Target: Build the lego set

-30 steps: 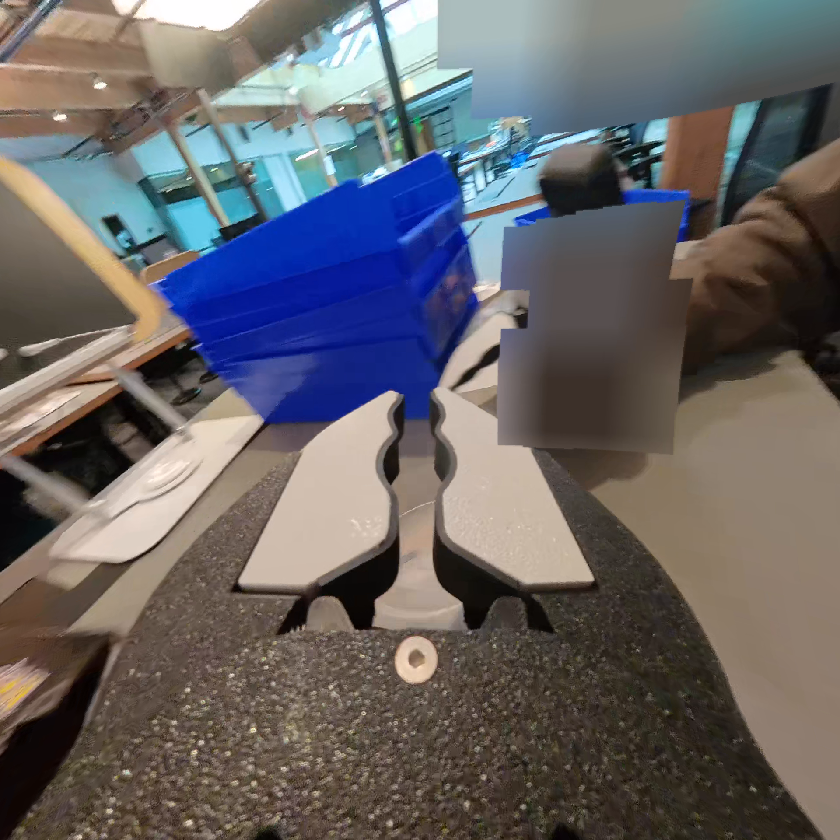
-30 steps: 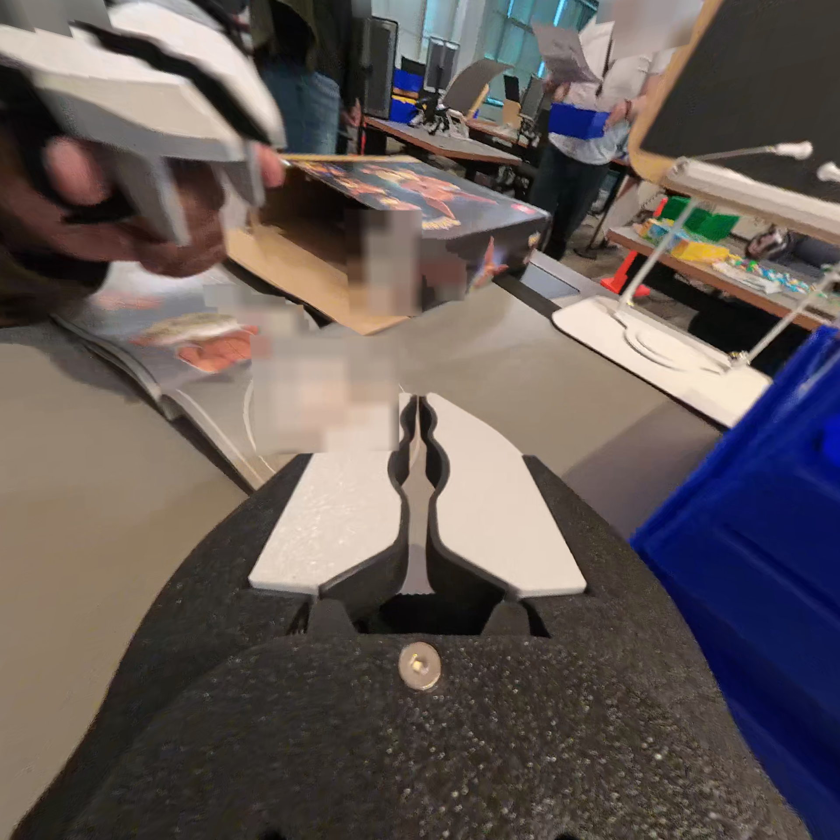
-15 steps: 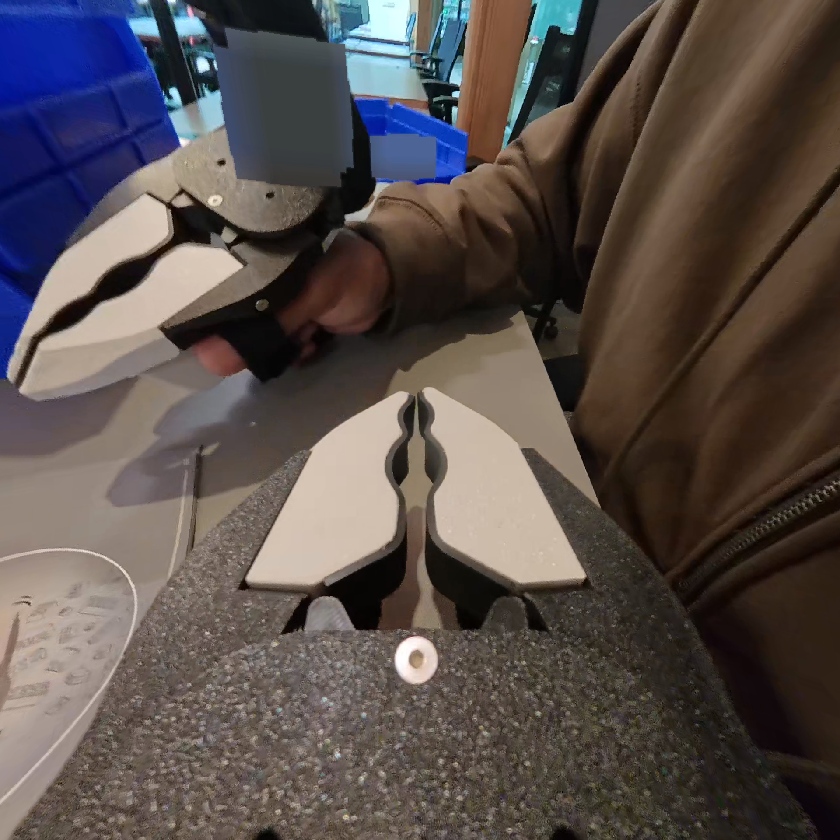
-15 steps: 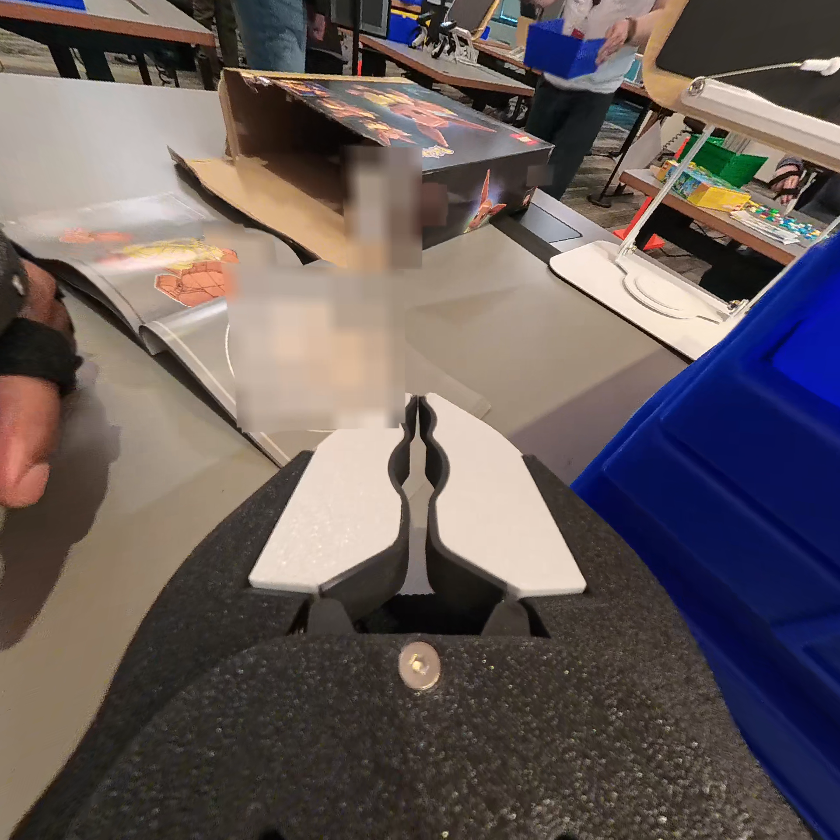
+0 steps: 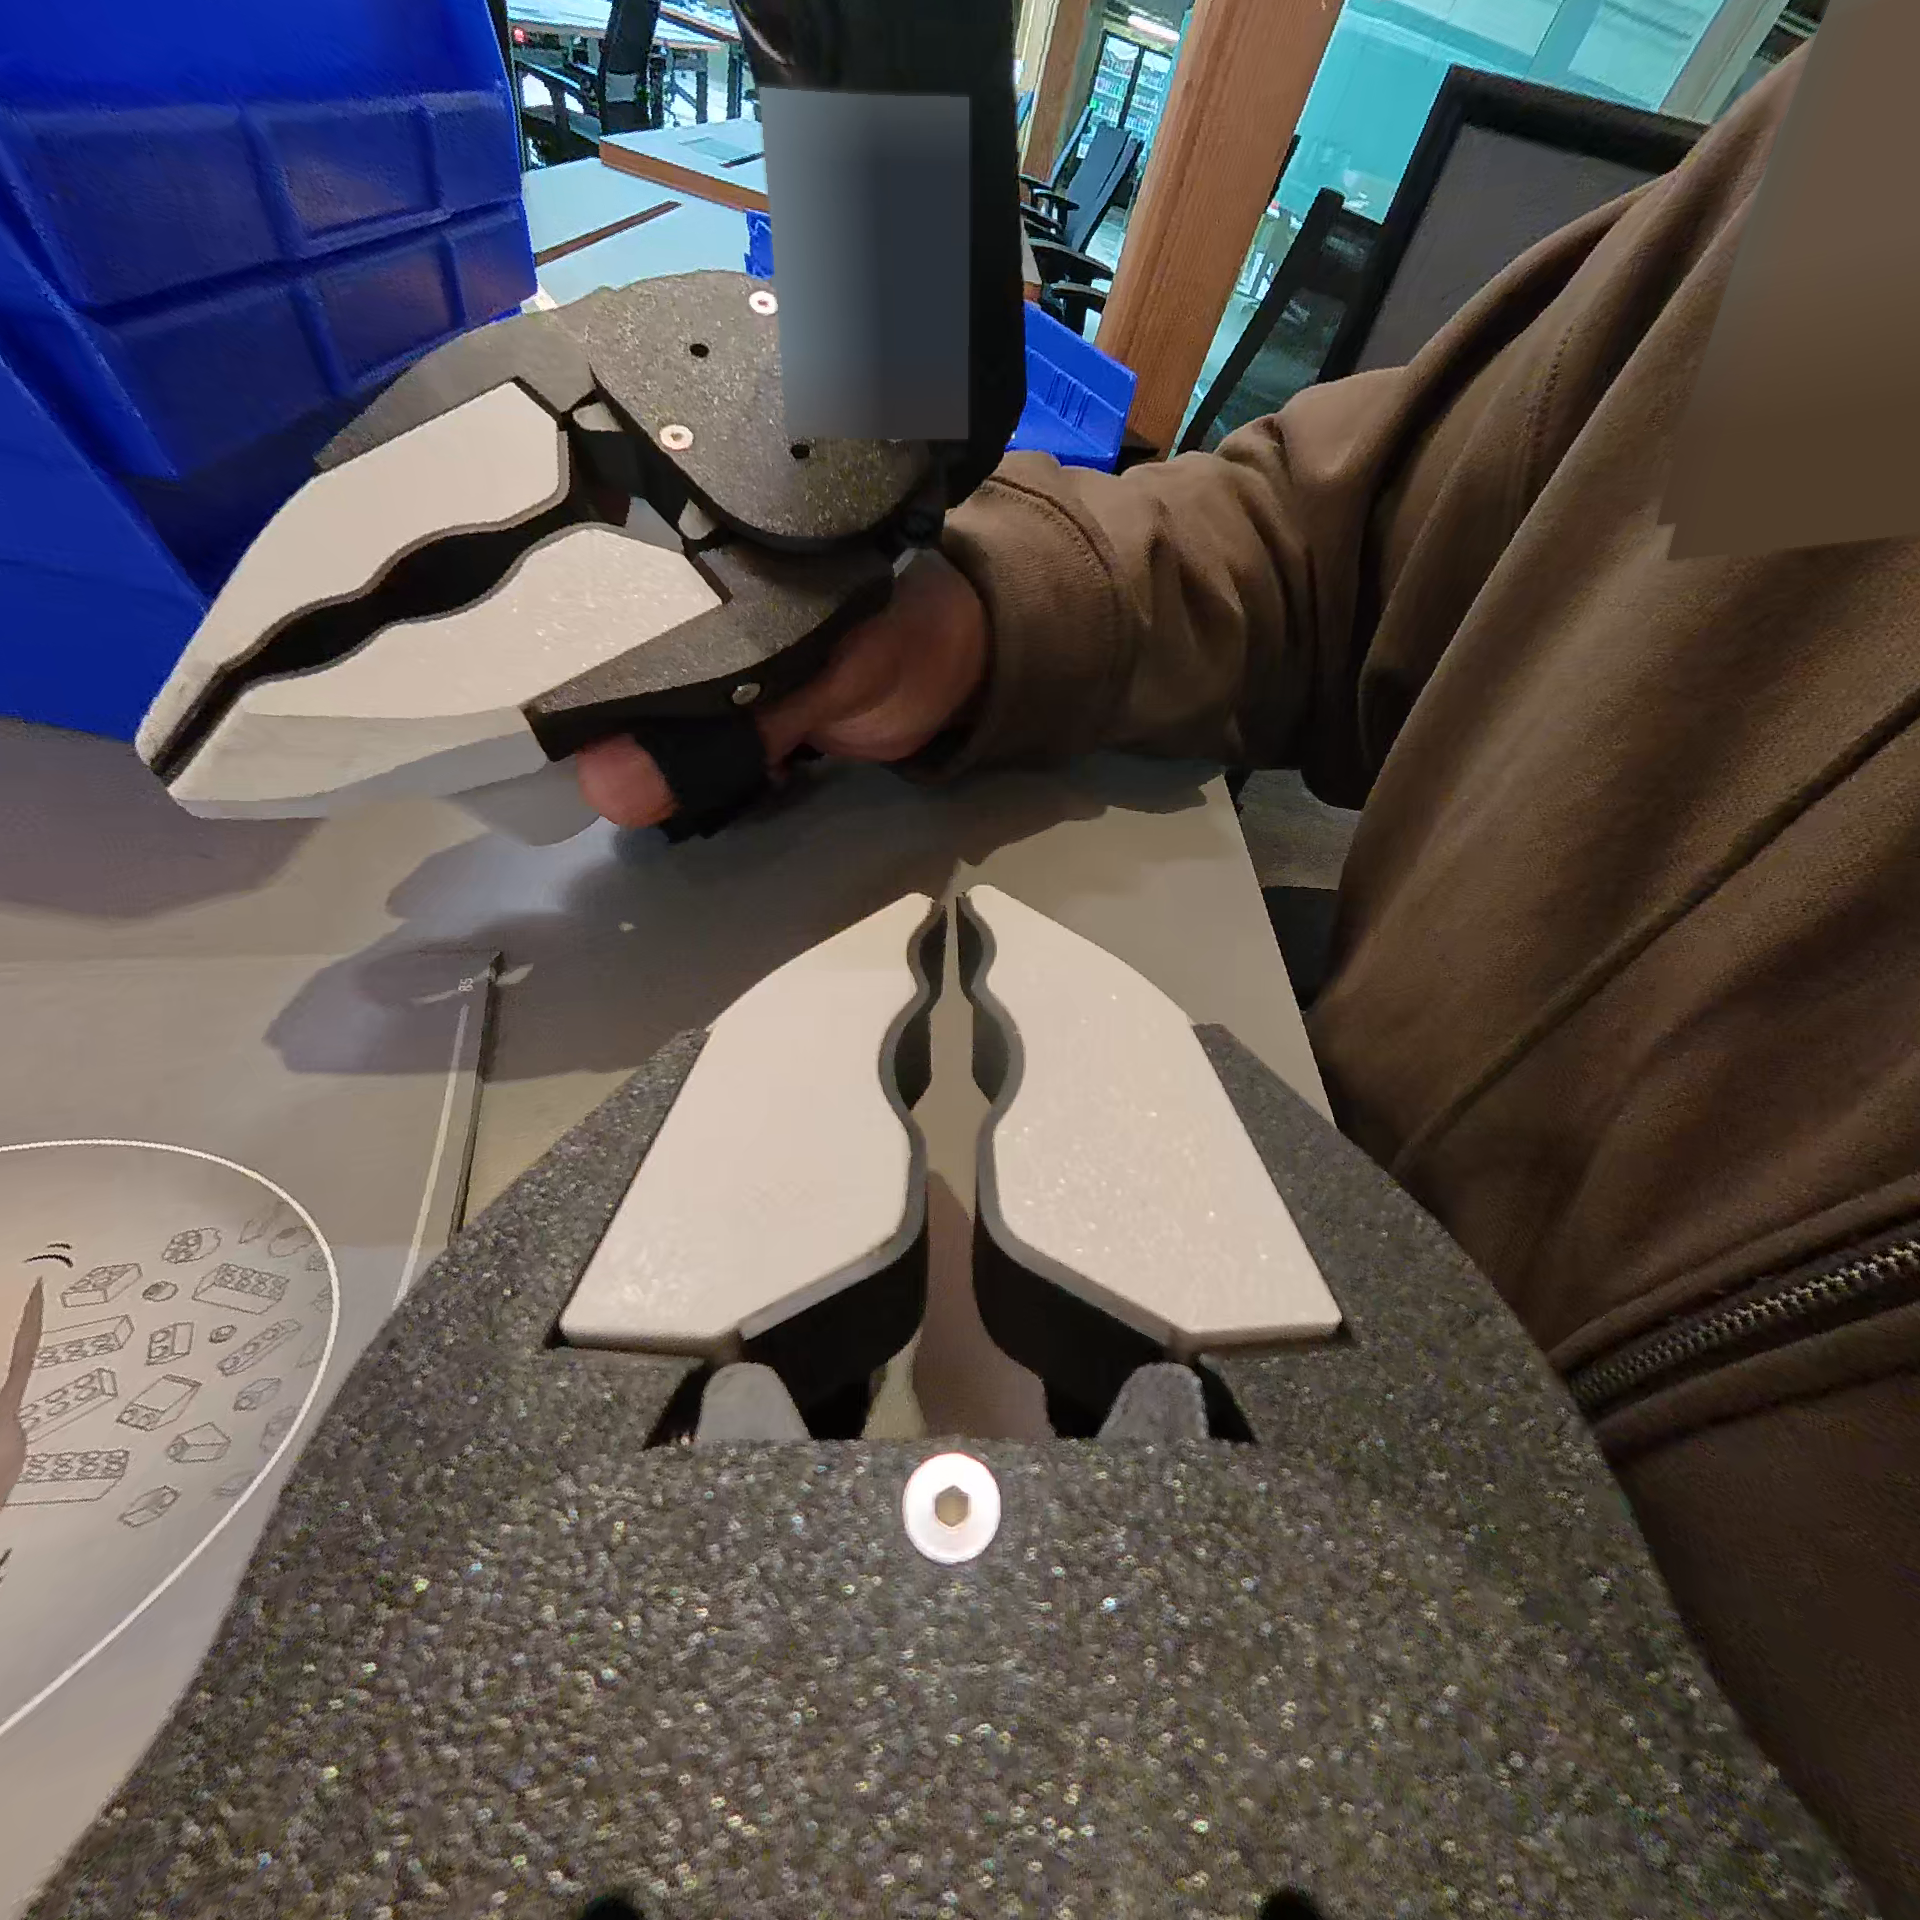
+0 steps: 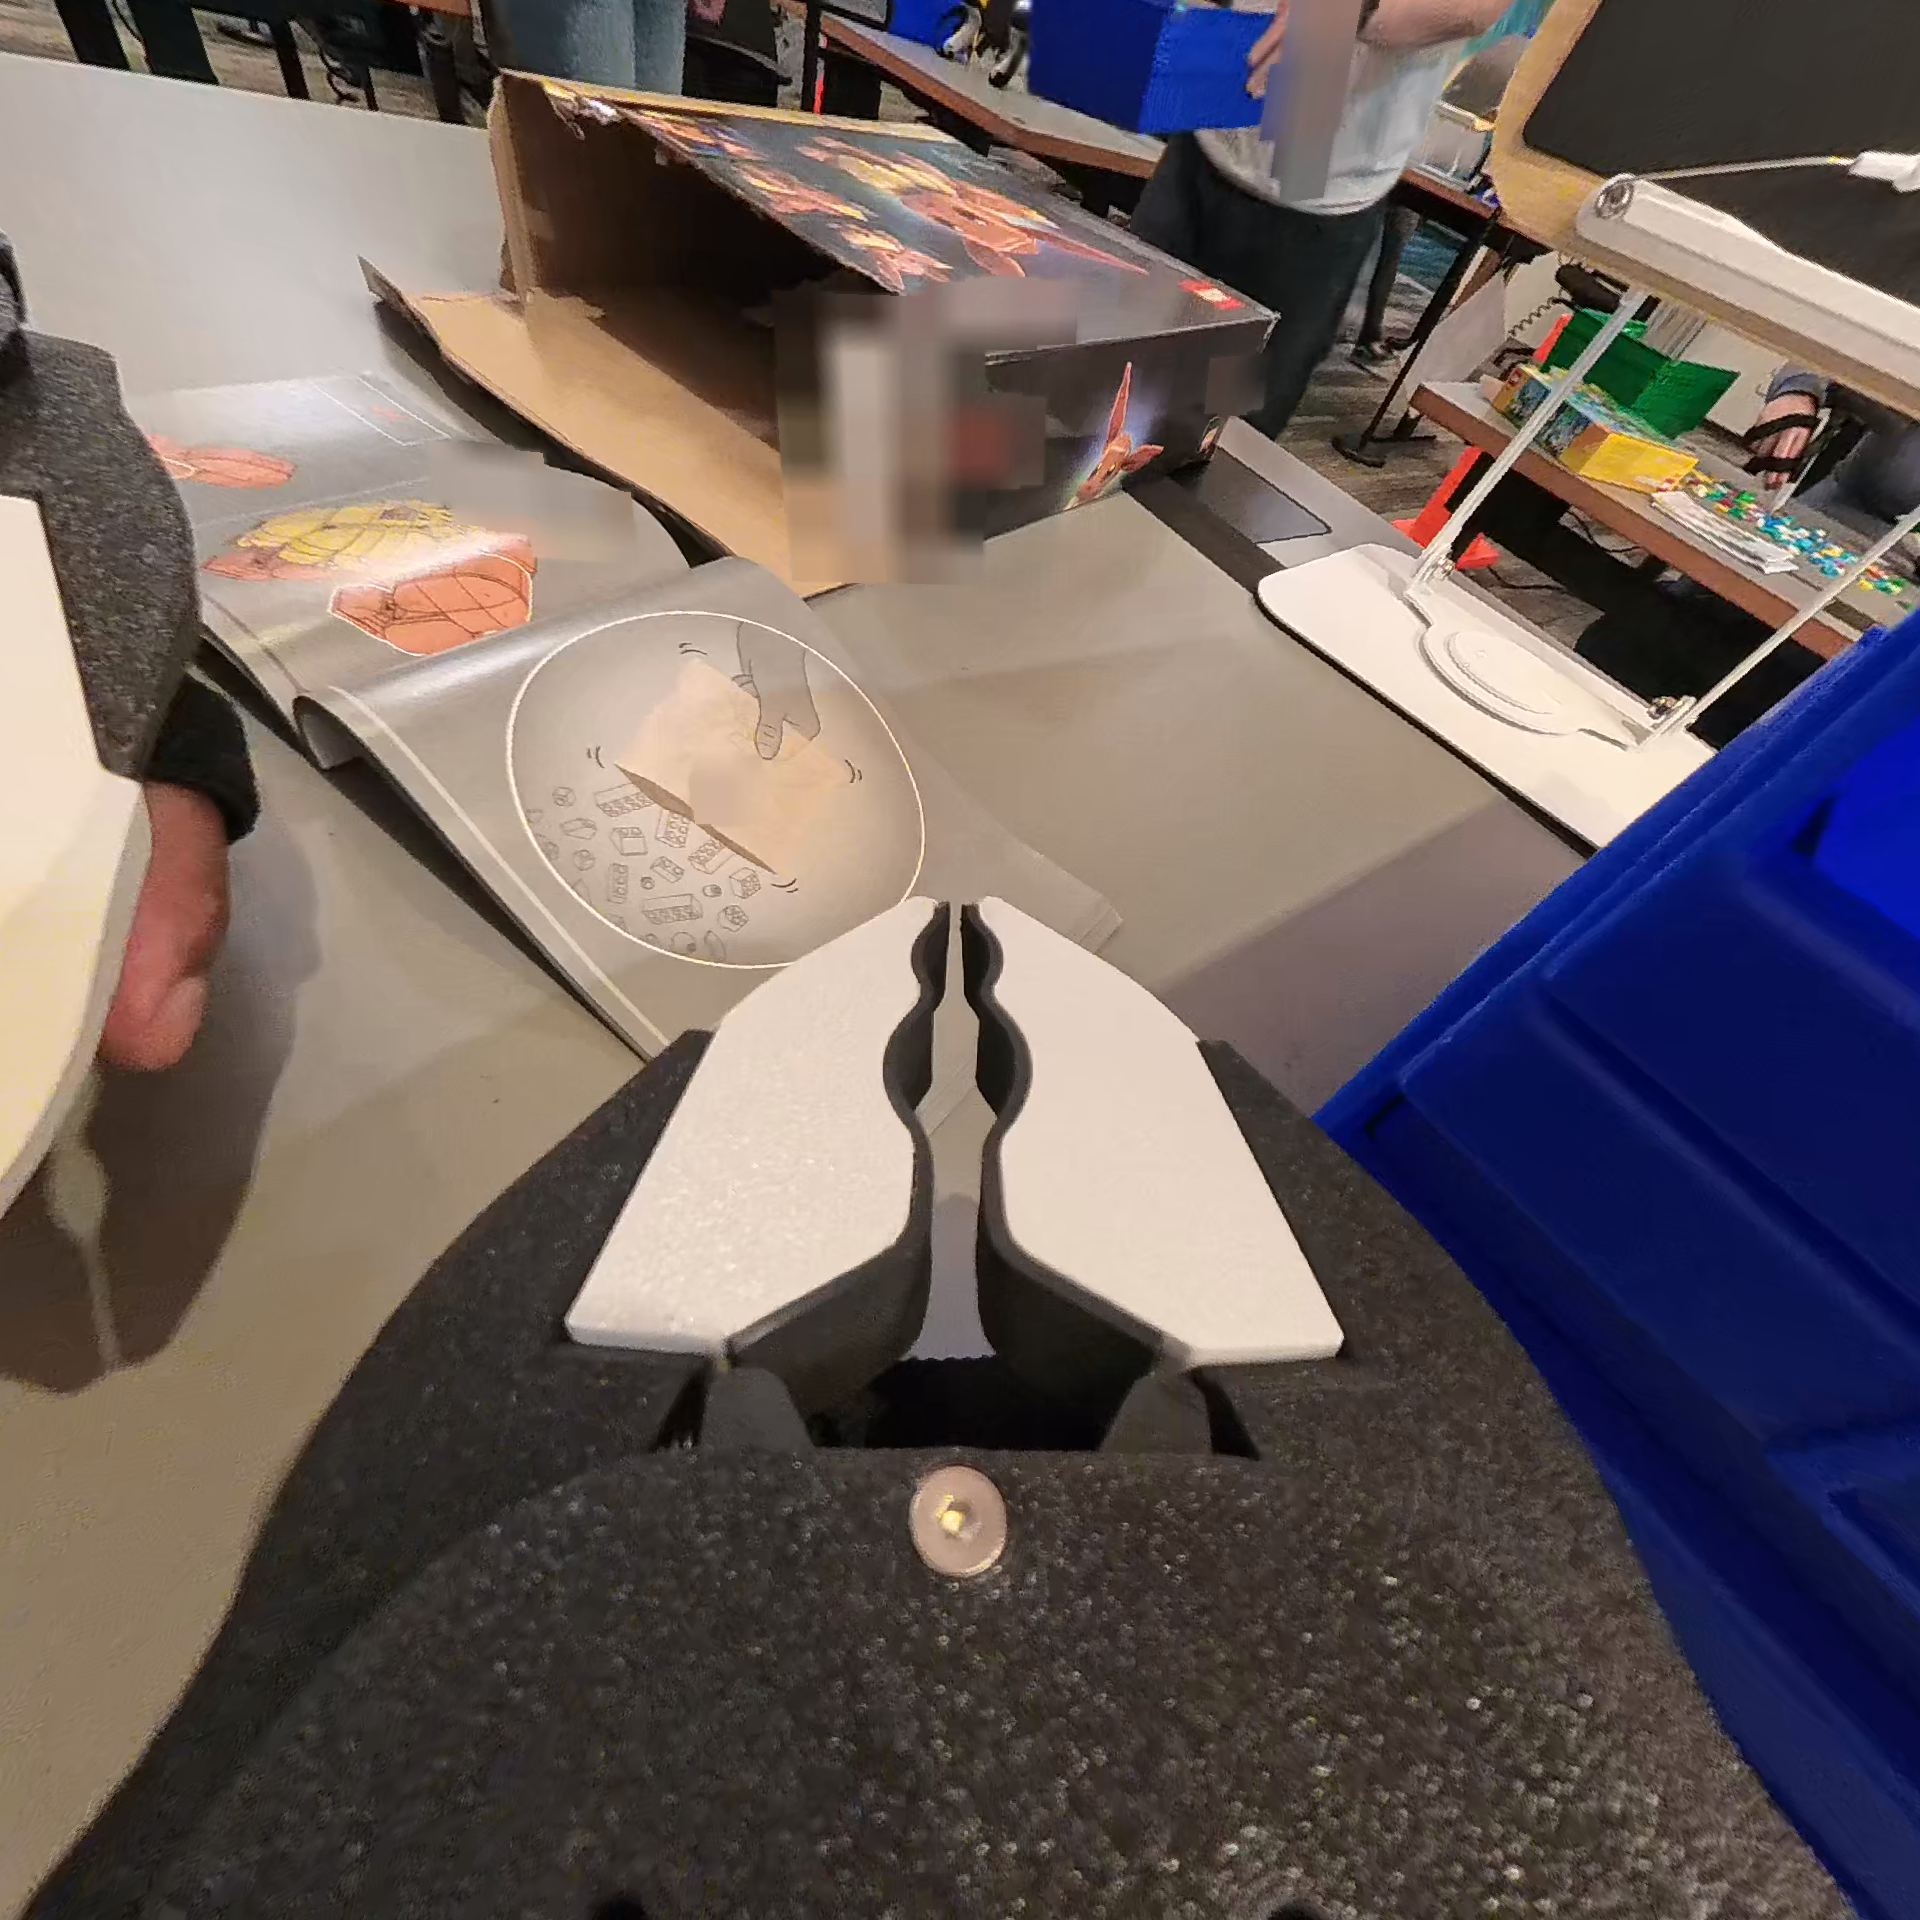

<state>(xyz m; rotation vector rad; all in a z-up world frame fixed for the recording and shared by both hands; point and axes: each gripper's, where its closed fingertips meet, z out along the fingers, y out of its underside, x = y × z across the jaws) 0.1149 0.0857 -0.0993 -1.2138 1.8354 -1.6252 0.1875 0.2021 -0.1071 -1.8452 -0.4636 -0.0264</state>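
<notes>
My left gripper [image 5: 948, 904] is shut and empty, held above the grey table [image 5: 1091, 862] and pointing toward the person's brown jacket [image 5: 1558, 831]. My right gripper [image 6: 956, 909] is shut and empty, with its tips over the near corner of the open instruction booklet [image 6: 717, 790]. It also shows in the left wrist view [image 5: 171, 748], low over the table with its jaws together. The opened Lego box [image 6: 831, 270] lies on its side behind the booklet. A booklet page [image 5: 208, 1195] lies at the lower left of the left wrist view. No loose bricks show on this table.
Stacked blue bins [image 6: 1662, 1039] stand close on the right of the right gripper and show in the left wrist view [image 5: 208, 260]. A white lamp base [image 6: 1455, 655] sits at the table's far right edge. The hand holding the left gripper [image 6: 166, 935] is at the left. People stand at tables behind. My right fingertips sit around 12 centimetres from my left ones.
The left gripper has swung from facing the blue bins to facing the person and the right gripper, and its jaws closed fully. The right gripper has tilted down toward the booklet.
</notes>
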